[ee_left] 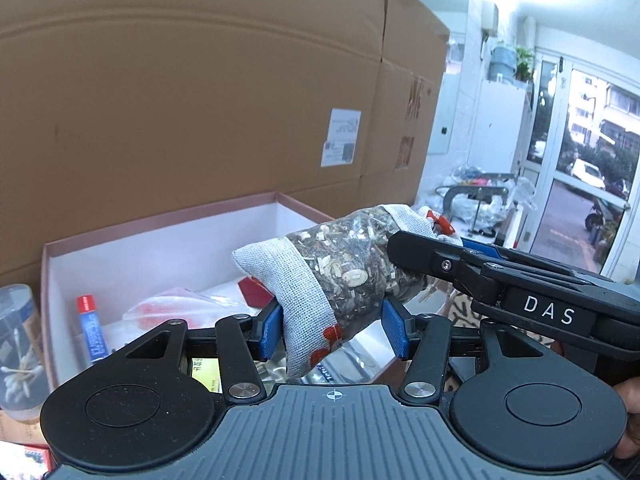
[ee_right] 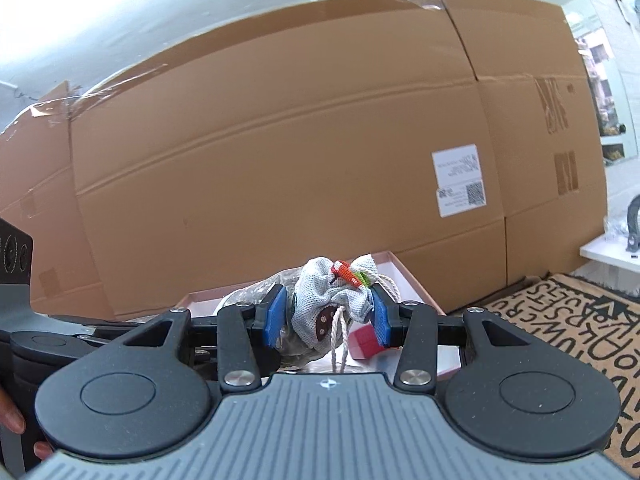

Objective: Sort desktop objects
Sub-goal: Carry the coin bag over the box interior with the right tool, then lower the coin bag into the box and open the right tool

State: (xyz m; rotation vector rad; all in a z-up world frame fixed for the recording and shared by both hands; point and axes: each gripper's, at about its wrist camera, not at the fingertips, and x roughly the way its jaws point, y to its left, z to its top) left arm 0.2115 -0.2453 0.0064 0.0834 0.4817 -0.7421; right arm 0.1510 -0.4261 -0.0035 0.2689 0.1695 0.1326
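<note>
A mesh sachet (ee_left: 344, 264) of dried herbs, with white gauze ends and red patches, hangs over a pink box (ee_left: 160, 220) that is white inside. My left gripper (ee_left: 332, 332) is shut on its lower gauze end, blue pads pressing both sides. My right gripper (ee_left: 412, 248) comes in from the right and clamps the upper, tied end. In the right wrist view the sachet's (ee_right: 332, 300) drawstring neck sits pinched in my right gripper (ee_right: 328, 316), above the box (ee_right: 412, 280). The left gripper's body (ee_right: 48, 344) shows at the left edge there.
Inside the box lie a glue tube (ee_left: 90, 328), a red packet (ee_left: 256, 292) and plastic bags. A big cardboard carton (ee_left: 200, 100) stands right behind it. A clear tub of cotton swabs (ee_left: 18, 344) is at the left, and a lettered doormat (ee_right: 560, 320) lies to the right.
</note>
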